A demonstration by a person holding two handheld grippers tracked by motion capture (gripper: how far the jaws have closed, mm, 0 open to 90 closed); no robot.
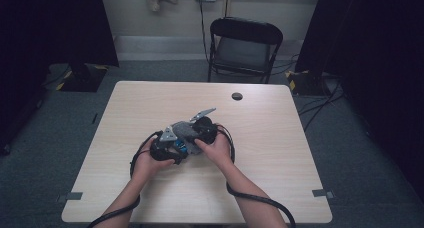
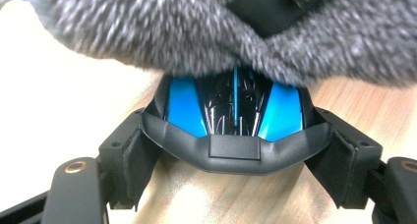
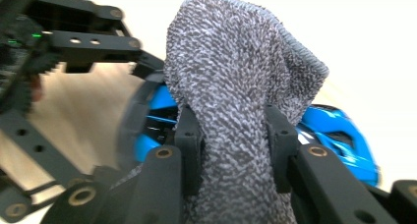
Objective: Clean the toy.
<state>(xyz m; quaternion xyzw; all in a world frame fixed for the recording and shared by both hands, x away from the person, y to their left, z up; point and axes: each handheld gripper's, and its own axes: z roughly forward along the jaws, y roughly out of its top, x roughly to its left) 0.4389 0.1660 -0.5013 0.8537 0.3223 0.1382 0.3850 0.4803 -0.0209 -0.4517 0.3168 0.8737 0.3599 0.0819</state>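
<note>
Dim and faintly grainy from above, with black corners and soft light on the table (image 1: 150,103); much brighter up close, tabletop washed out to white glare, grey cloth (image 3: 231,86) blurred at the near edges, sharp glints on the blue helmet (image 2: 231,108).

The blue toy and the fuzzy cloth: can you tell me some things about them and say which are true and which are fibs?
1. The left gripper clamps the blue toy by its black rim. True.
2. The right gripper holds a red sponge. False: it pinches a grey cloth.
3. The cloth lies over the toy. True.
4. The toy sits on the chair. False: it is over the table, between the hands.
5. The chair is behind the table. True.
</note>
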